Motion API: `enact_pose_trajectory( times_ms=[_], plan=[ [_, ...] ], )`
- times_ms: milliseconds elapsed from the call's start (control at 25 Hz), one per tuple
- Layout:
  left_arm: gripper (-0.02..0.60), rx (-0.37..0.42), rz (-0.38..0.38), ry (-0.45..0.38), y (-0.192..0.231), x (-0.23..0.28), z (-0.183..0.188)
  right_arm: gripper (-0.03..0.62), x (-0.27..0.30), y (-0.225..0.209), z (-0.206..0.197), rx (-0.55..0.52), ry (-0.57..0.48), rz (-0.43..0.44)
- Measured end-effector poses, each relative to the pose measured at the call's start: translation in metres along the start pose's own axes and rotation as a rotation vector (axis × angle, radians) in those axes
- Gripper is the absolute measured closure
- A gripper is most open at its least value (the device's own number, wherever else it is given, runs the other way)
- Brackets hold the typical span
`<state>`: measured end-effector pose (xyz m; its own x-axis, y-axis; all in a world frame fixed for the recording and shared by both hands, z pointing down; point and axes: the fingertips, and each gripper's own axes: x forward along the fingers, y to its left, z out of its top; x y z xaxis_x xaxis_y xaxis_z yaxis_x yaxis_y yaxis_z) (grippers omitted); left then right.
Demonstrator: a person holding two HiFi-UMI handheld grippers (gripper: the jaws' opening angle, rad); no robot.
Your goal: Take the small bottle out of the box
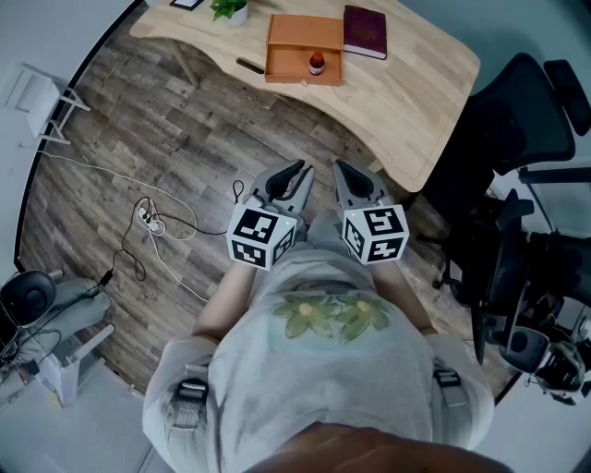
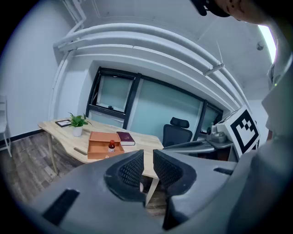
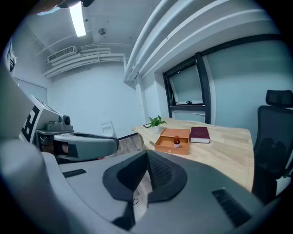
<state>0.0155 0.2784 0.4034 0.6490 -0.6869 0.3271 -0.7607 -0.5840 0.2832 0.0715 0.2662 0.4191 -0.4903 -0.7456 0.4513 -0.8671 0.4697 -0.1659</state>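
cool, even, bluish light fills all three views, fairly bright. a long white ceiling strip lamp (image 3: 78, 19) glares mildly in the right gripper view. shadows under the pale wooden desk (image 1: 406, 102) are soft. wide-angle lenses bend edges and darken corners.

I am standing in an office, and a plain one. Ahead of me is a pale wooden desk (image 1: 406, 102) with a curved edge. On it sit desk things: a potted plant (image 1: 228, 9), a dark red book (image 1: 365, 32), a small frame (image 2: 62, 123) and an open box (image 1: 305, 46). A black office chair (image 1: 517, 125) with a headrest stands at the desk's end. Behind the desk runs a row of dark-framed windows (image 2: 114, 93). The floor (image 1: 120, 120) is grey wood-look plank, with cables (image 1: 148, 220) lying loose on it. Overhead I see a strip light (image 3: 77, 20) and a vent (image 3: 62, 54), and the walls (image 3: 91, 100) are bare white.
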Motion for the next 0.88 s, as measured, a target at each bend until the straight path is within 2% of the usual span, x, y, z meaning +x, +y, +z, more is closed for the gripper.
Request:
enact_pose_trajectory(
  times_ms=[200,480,880],
  plan=[
    [0.512,-0.006,0.012,-0.018,0.015,0.009,0.011,0.586,0.013,-0.007,0.010,-0.013,-0.008,-0.007],
    [0.512,-0.017,0.011,0.001,0.041,0.036,0.016,0.586,0.046,-0.022,0.022,-0.018,-0.001,-0.012],
    [0.512,0.011,0.008,0.019,0.088,0.083,0.047,0.585,0.106,-0.063,0.063,-0.018,-0.032,-0.017]
  ],
)
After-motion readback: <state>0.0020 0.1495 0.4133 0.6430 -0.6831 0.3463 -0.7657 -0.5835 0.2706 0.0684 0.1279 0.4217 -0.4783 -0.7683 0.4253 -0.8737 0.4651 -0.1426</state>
